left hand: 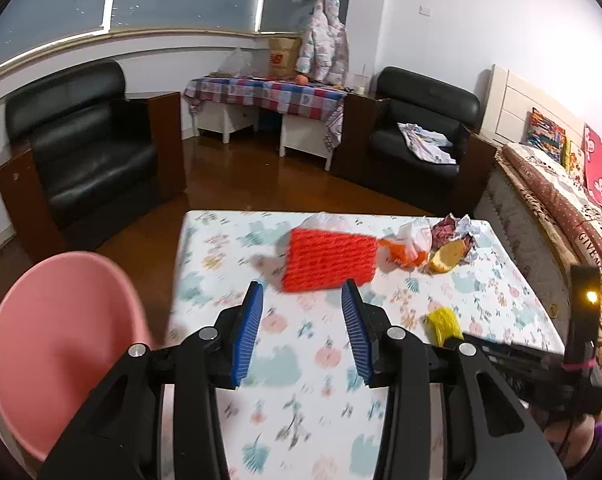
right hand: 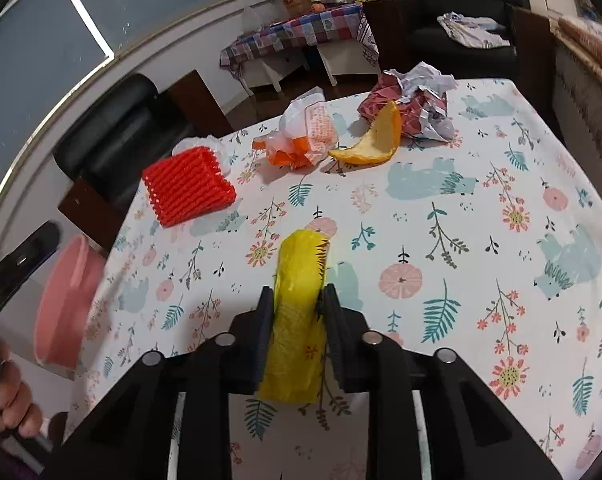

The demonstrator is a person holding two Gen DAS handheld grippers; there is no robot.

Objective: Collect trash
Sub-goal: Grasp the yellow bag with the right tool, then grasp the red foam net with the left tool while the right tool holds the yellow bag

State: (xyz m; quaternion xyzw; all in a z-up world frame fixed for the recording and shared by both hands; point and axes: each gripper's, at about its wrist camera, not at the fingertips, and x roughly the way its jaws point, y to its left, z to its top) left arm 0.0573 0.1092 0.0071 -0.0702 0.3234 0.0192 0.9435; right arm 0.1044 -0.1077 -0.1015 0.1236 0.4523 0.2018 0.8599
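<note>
One yellow wrapper [right hand: 299,312] | lengthwise between right gripper [right hand: 297,300] jaws

Mesh pad [right hand: 189,186] left on table [right hand: 481,216], wrapper [right hand: 301,140], peel [right hand: 371,140], paper [right hand: 413,104] behind

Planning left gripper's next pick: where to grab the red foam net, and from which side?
Grip the red foam net at its near edge, coming straight ahead and low. It lies flat, so pinch that free edge. The left gripper is open and already lined up.
</note>
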